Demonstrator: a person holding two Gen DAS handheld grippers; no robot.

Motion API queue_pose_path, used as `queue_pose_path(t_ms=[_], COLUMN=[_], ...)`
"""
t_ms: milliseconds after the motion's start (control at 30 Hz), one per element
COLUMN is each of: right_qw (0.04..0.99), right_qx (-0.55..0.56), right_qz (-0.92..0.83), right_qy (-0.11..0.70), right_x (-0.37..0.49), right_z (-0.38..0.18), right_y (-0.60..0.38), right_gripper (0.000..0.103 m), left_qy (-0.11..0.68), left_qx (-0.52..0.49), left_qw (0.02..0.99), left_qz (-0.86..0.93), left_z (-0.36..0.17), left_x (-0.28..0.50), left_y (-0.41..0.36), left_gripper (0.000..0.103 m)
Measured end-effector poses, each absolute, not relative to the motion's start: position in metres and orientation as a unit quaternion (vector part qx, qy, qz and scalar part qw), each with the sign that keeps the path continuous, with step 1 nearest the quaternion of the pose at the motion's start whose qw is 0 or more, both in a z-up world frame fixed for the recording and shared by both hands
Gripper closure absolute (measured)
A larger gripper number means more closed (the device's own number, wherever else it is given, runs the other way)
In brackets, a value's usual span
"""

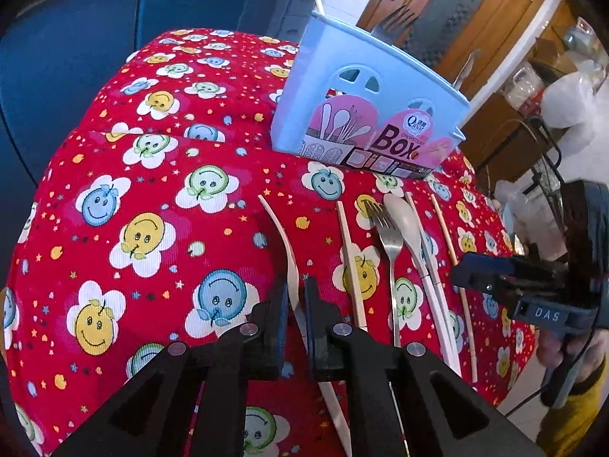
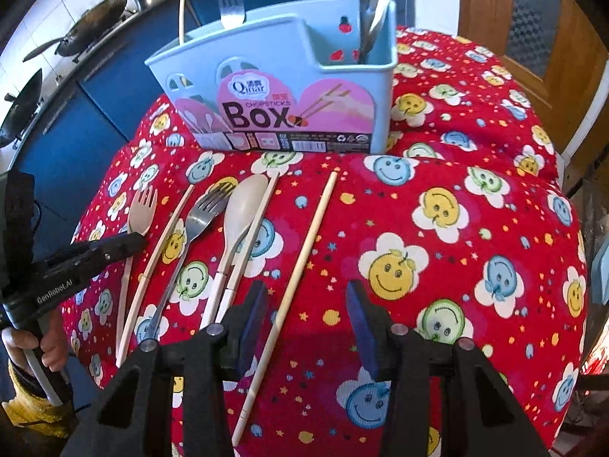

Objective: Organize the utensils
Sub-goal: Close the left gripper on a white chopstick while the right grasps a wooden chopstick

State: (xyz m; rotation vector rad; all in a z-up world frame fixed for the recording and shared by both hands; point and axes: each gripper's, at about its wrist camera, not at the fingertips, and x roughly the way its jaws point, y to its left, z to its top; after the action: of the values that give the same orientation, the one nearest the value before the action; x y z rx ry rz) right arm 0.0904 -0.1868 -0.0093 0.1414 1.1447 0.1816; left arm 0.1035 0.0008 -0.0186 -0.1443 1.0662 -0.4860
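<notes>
On the red smiley-face cloth (image 1: 152, 190) lies a row of utensils in front of a light blue utensil box (image 1: 365, 114) (image 2: 274, 87). My left gripper (image 1: 296, 293) (image 2: 133, 242) is shut on the handle of a beige plastic fork (image 1: 281, 236) (image 2: 142, 205). Beside it lie a chopstick (image 1: 352, 266), a metal fork (image 1: 388, 236) (image 2: 201, 213) and a beige spoon (image 1: 403, 221) (image 2: 243, 205). My right gripper (image 2: 304, 304) (image 1: 470, 272) is open low over the cloth. A single chopstick (image 2: 308, 251) runs between its fingers, closer to the left one, with neither pad touching it.
The box holds a metal fork (image 2: 228, 0), a chopstick and metal utensils in its right compartment (image 2: 369, 23). Woks (image 2: 91, 19) sit on a counter behind. A wooden door (image 1: 456, 11) is at the right. The cloth drops off at the near edge.
</notes>
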Motion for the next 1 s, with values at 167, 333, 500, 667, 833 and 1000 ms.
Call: queue_pose_path(t_ms=[167, 333, 500, 667, 833, 1000], right_qw=[0.814, 0.797, 0.797, 0.802, 0.823, 0.862], right_qx=[0.039, 0.008, 0.02, 0.077, 0.122, 0.145], right_qz=[0.091, 0.084, 0.073, 0.082, 0.096, 0.103], right_qy=[0.572, 0.598, 0.599, 0.587, 0.546, 0.475], right_x=[0.1, 0.111, 0.112, 0.106, 0.088, 0.068], right_z=[-0.009, -0.011, -0.012, -0.011, -0.006, 0.012], right_y=[-0.18, -0.17, -0.169, -0.182, -0.196, -0.204], right_gripper=[0.055, 0.066, 0.09, 0.097, 0.097, 0.097], left_qy=[0.506, 0.503, 0.499, 0.474, 0.436, 0.4], left_qx=[-0.048, -0.041, -0.053, -0.073, -0.078, -0.079], left_qw=[0.831, 0.833, 0.833, 0.843, 0.861, 0.877], left_qz=[-0.227, -0.226, -0.234, -0.245, -0.25, -0.254], left_z=[-0.018, -0.017, -0.017, -0.008, 0.009, 0.027], left_x=[0.104, 0.104, 0.106, 0.103, 0.098, 0.094], left_y=[-0.004, -0.006, -0.004, 0.002, 0.004, 0.0], left_gripper=[0.095, 0.094, 0.097, 0.098, 0.098, 0.098])
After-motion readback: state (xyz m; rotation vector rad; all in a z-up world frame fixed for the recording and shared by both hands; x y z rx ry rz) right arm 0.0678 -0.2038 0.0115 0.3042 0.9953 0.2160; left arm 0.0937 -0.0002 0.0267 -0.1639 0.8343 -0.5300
